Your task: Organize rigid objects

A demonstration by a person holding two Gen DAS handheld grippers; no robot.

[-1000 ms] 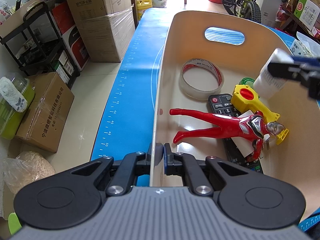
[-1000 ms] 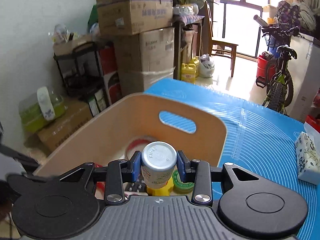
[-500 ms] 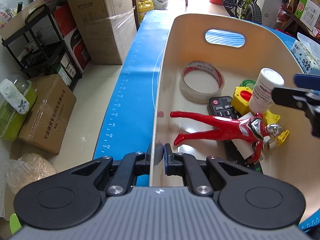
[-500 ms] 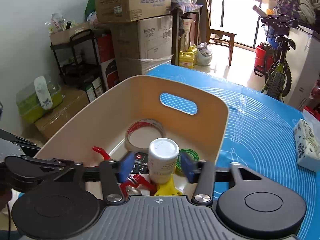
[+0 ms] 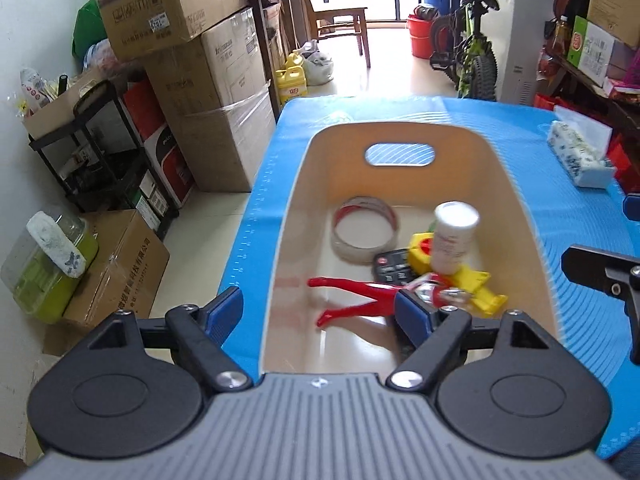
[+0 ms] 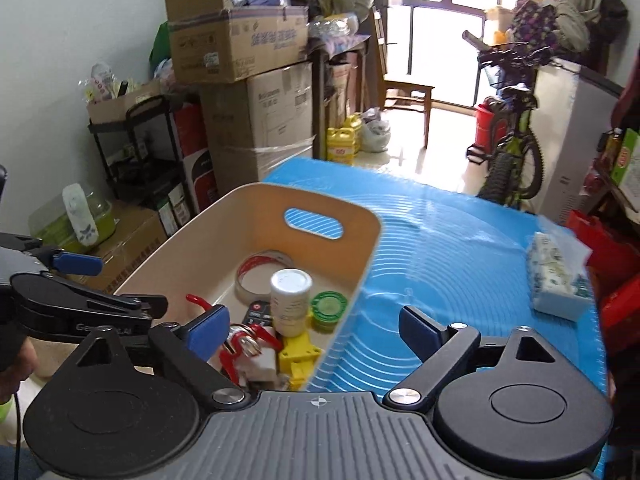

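A beige bin [image 5: 516, 184] [image 6: 372, 248] stands on the blue mat [image 5: 576, 216]. Inside it lie a tape roll [image 5: 365, 227], a black remote [image 5: 390, 270], a yellow toy [image 5: 472, 280], a red figure [image 5: 360, 300], a green round tin [image 6: 329, 307] and a white bottle [image 5: 454, 236] [image 6: 290, 298] standing upright on the pile. My left gripper [image 5: 318, 306] is open and empty, above the bin's near left wall. My right gripper [image 6: 314, 326] is open and empty, above the bin's near right wall, behind the bottle.
A tissue pack [image 5: 580, 156] [image 6: 558, 280] lies on the mat to the right of the bin. Stacked cardboard boxes [image 5: 192, 60] and a black rack [image 5: 100, 152] stand on the floor to the left. A bicycle [image 5: 468, 56] stands at the back.
My right gripper let go of the white bottle in the bin and drew back, open wide. My left gripper let go of the bin's wall, opened and lifted away.
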